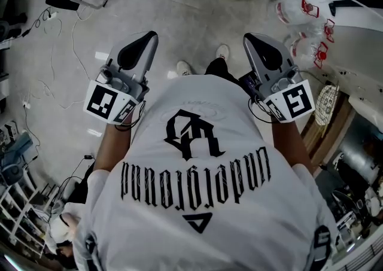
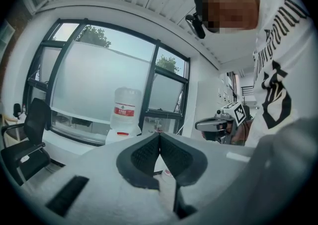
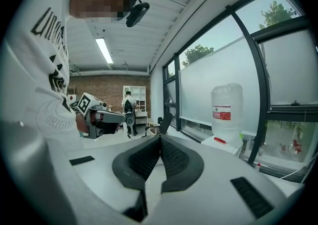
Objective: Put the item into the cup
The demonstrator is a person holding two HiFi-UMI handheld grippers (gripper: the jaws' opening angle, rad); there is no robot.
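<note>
Jaws of the left gripper (image 2: pixel 159 137) and right gripper (image 3: pixel 160 138) are pressed together on nothing, held out beside the shirt (image 1: pixel 197 162), above the floor (image 1: pixel 179 12). No view shows item or cup. Turning blind to find them risks clipping the water bottle (image 3: pixel 226 110).

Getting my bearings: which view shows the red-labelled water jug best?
Right gripper view: the water jug stands largest and sharpest. Left gripper view shows it smaller; head view, I cannot pick it out.
</note>
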